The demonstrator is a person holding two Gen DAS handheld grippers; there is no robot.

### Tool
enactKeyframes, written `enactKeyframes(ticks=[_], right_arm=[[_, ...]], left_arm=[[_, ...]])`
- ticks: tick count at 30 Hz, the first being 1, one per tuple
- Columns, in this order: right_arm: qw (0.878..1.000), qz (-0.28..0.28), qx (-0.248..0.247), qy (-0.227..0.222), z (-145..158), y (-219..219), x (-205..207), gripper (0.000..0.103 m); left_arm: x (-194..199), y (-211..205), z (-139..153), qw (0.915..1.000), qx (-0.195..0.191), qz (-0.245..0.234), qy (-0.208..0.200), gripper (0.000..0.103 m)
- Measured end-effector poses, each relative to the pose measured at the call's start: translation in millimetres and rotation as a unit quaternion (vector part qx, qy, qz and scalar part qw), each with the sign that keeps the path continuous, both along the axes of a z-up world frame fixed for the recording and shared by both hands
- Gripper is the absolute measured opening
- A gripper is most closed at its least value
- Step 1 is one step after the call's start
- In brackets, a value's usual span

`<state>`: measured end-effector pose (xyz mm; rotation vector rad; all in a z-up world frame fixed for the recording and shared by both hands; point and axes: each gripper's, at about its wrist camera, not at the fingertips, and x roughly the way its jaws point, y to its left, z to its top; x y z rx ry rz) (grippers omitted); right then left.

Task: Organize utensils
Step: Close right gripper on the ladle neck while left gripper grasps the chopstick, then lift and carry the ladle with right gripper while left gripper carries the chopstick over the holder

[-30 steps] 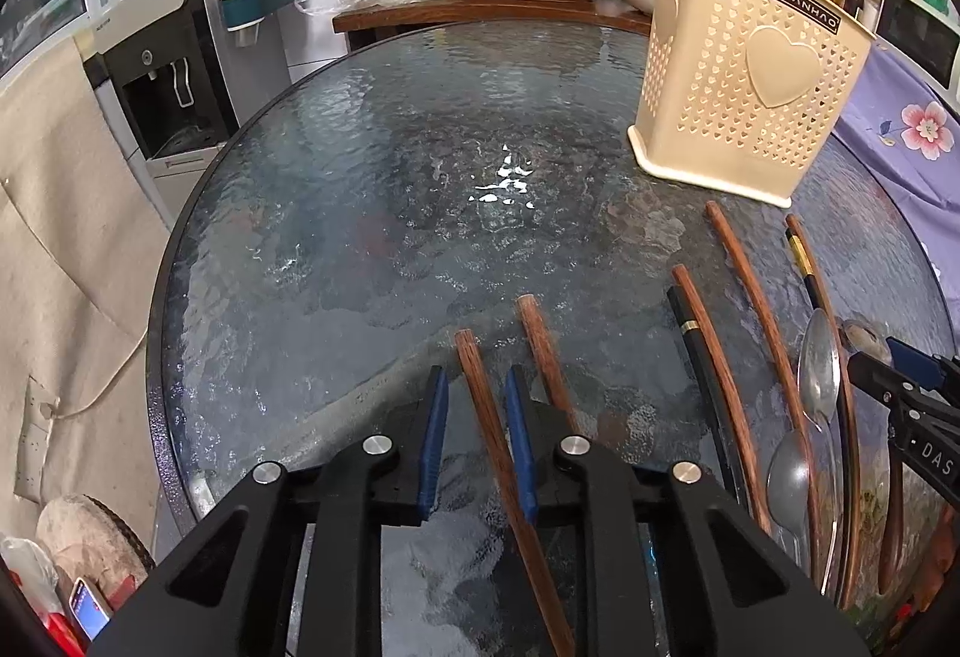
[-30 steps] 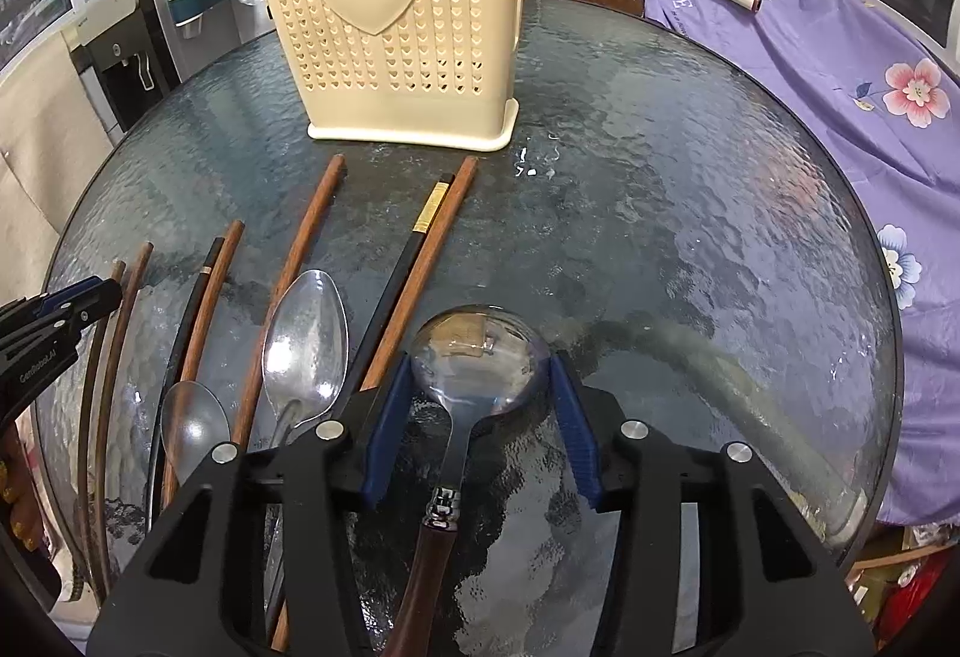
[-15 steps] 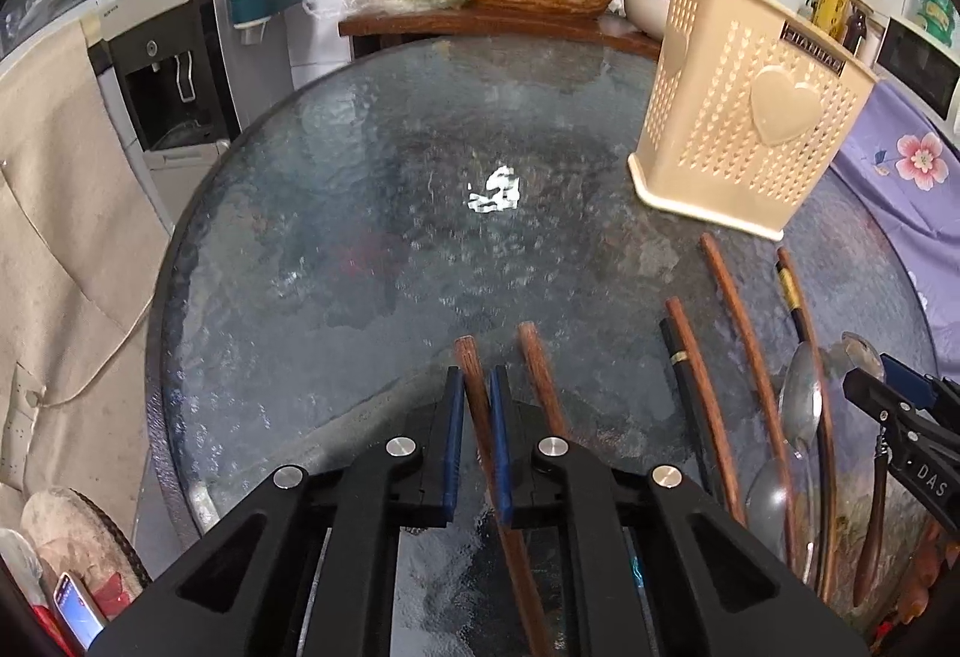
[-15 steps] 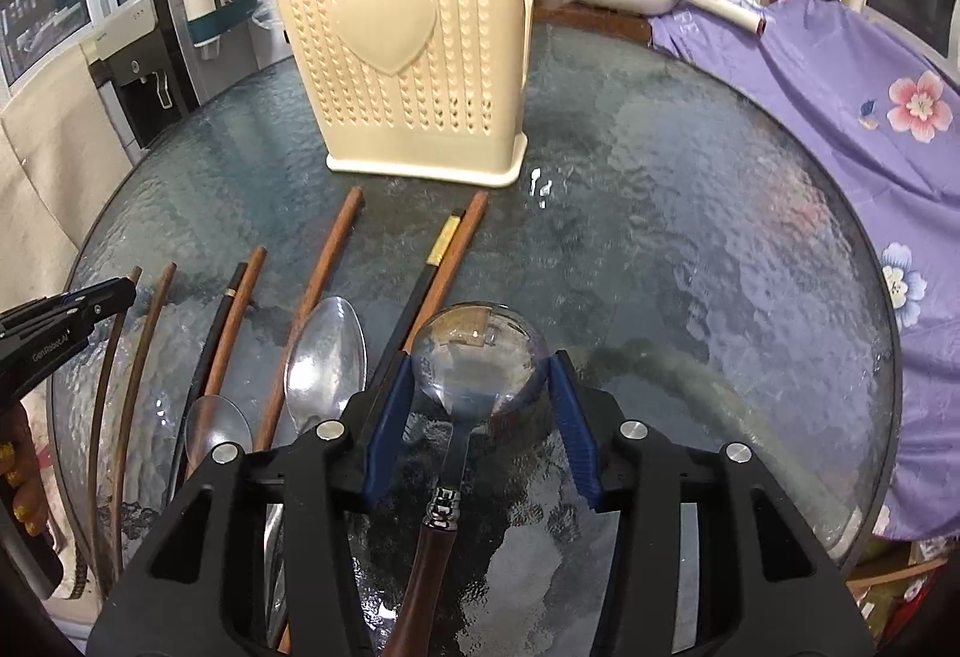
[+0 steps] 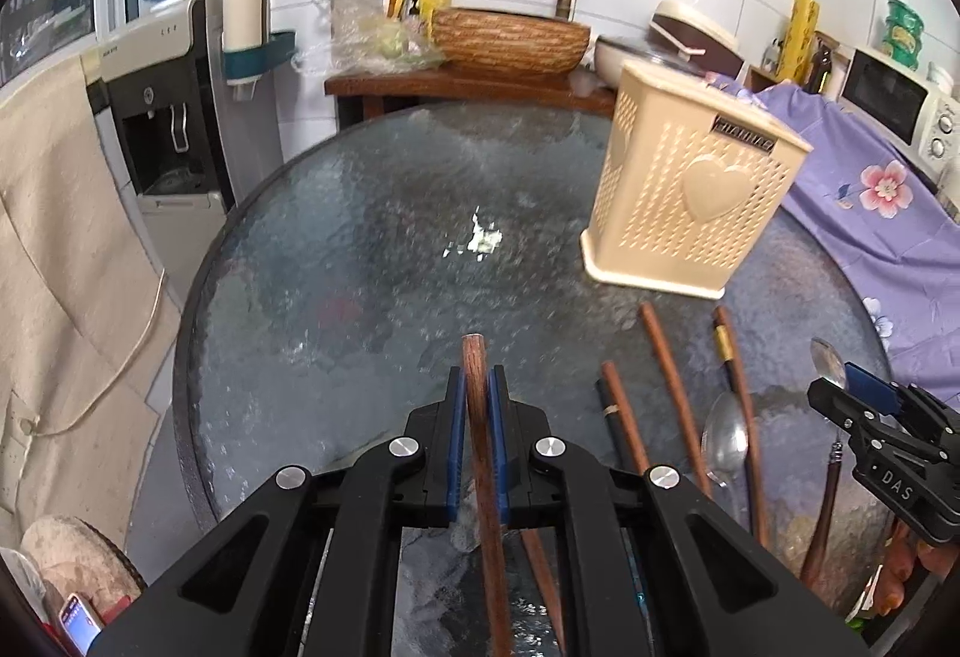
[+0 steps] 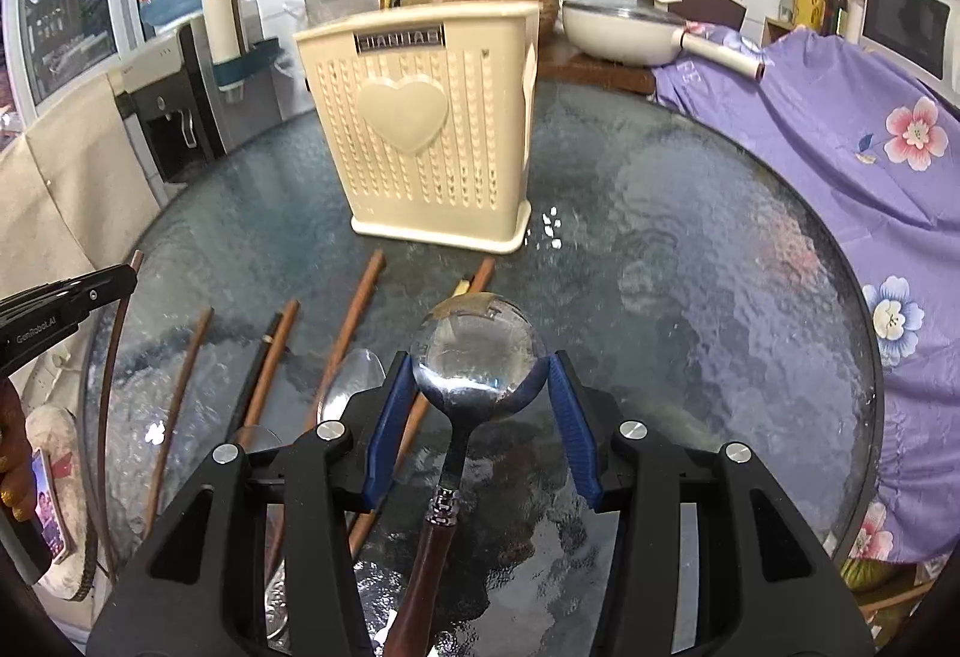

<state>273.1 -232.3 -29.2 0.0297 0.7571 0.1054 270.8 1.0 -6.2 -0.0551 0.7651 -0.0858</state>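
We have the left gripper (image 5: 474, 405) clamped on a wooden chopstick (image 5: 480, 417) and the right gripper (image 6: 480, 387) closed around a round ladle spoon (image 6: 477, 351), so next we carry both up over the cream holder (image 6: 420, 135).

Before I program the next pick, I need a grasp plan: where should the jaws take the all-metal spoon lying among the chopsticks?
Take the metal spoon by its narrow handle, from straight above, jaws closing across its width. It lies flat on the glass table with wooden chopsticks close on both sides, so a side approach looks blocked, and the rounded bowl would likely slip.
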Motion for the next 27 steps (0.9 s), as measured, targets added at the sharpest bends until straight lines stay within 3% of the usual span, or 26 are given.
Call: enactKeyframes(ticks=[17,27], right_arm=[[0.999,0.015,0.001,-0.046,37,-1,-14,0.047],[0.998,0.015,-0.003,-0.059,46,-2,-19,0.047]], left_arm=[[-21,-10,72,0.9953,-0.004,-0.022,-0.094,0.007],[-30,-13,89,0.9923,-0.001,-0.026,-0.121,0.007]])
